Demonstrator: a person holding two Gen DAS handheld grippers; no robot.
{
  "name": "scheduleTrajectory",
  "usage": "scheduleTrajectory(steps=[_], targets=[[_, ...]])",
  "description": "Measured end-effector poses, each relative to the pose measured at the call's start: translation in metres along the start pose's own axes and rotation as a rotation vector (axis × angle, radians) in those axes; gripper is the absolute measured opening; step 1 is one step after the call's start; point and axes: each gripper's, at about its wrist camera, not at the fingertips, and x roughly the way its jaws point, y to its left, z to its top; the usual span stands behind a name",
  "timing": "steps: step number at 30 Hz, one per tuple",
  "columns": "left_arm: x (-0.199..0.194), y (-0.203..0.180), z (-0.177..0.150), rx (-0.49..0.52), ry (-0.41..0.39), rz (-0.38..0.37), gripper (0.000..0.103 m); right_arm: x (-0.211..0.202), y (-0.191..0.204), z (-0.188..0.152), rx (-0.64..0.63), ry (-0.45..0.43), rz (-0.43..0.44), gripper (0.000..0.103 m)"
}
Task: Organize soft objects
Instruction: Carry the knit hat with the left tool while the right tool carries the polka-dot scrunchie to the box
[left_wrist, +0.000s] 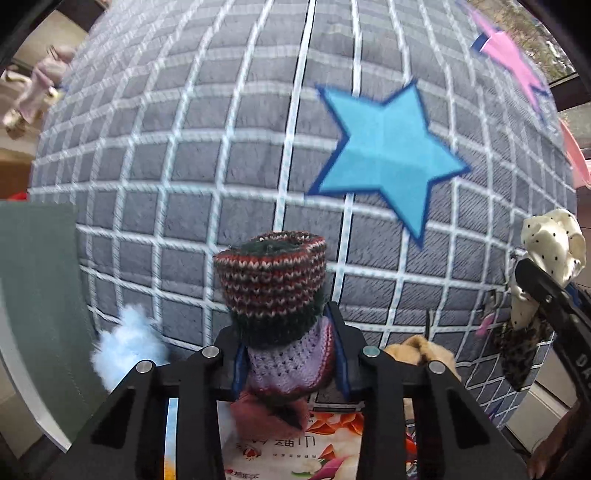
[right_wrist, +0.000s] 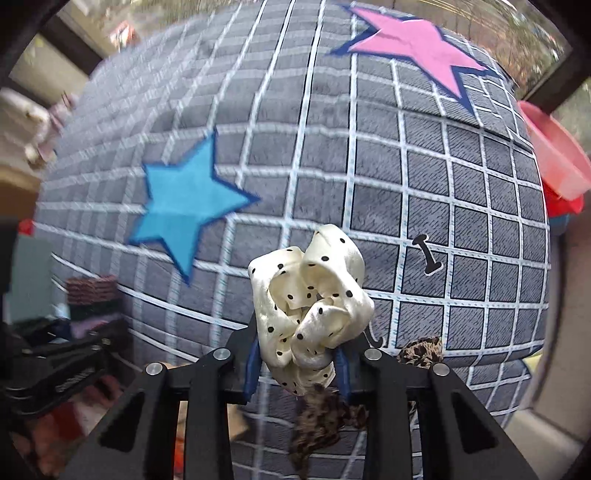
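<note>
knit hat (left_wrist: 271, 284): red-green stripes, lilac | scrunchie (right_wrist: 310, 314): cream, black dots | mat (right_wrist: 369, 166): grey grid

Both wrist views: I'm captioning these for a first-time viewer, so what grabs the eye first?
The grey grid-patterned blanket fills both views, with a blue star and pink star. The left gripper clamps a striped knitted piece; the right gripper clamps a cream polka-dot scrunchie.
</note>
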Motion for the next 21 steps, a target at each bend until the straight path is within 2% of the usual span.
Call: scheduleTrajectory(steps=[4, 9, 13, 21], targets=[[-0.035, -0.008, 0.003, 0.051, -0.104, -0.010, 0.039, -0.024, -0.007, 0.002, 0.069, -0.050, 0.104, 0.034], [-0.072, -0.019, 0.005, 0.106, -0.178, -0.035, 0.039, -0.054, -0.011, 0.005, 0.116, -0.094, 0.180, 0.034], [-0.090, -0.026, 0.000, 0.141, -0.210, -0.058, 0.039, -0.070, -0.003, -0.002, 0.122, -0.109, 0.195, 0.034], [-0.121, -0.038, -0.053, 0.227, -0.221, -0.095, 0.039, -0.087, -0.004, -0.035, 0.153, -0.117, 0.231, 0.034]])
